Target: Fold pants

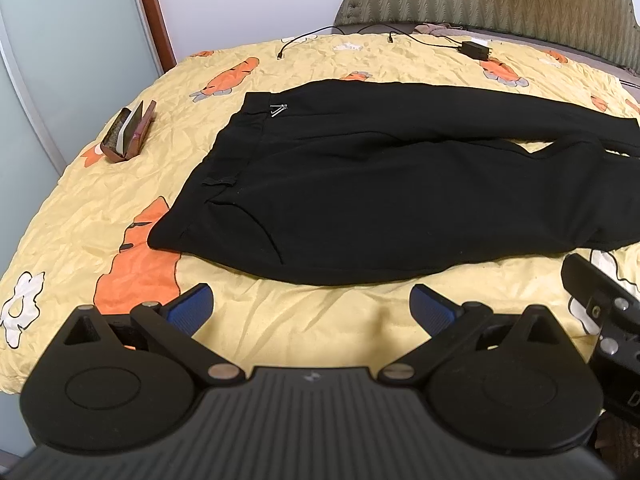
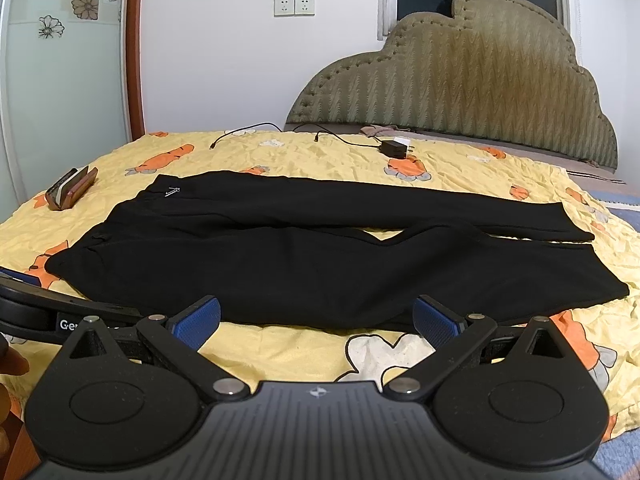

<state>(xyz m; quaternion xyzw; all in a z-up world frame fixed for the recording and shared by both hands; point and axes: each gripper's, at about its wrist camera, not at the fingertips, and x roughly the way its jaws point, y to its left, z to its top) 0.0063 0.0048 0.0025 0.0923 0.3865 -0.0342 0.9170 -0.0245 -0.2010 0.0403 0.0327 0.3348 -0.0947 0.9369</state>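
Both sets of tongs hang spread and empty above the near edge of the bed: the left tongs point(image 1: 312, 304) near the waist end, the right tongs point(image 2: 316, 316) toward the leg end. The black pants point(image 1: 360, 200) lie flat on the yellow bedspread point(image 1: 280, 320), legs slightly parted. To fold cleanly, pinch the near leg at waistband and hem together, lift evenly, and lay it onto the far leg.

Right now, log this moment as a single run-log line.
stage: pre-grasp | pants: flat on bedspread, unfolded, waistband left | left gripper: open, empty, short of near edge | right gripper: open, empty, at near edge
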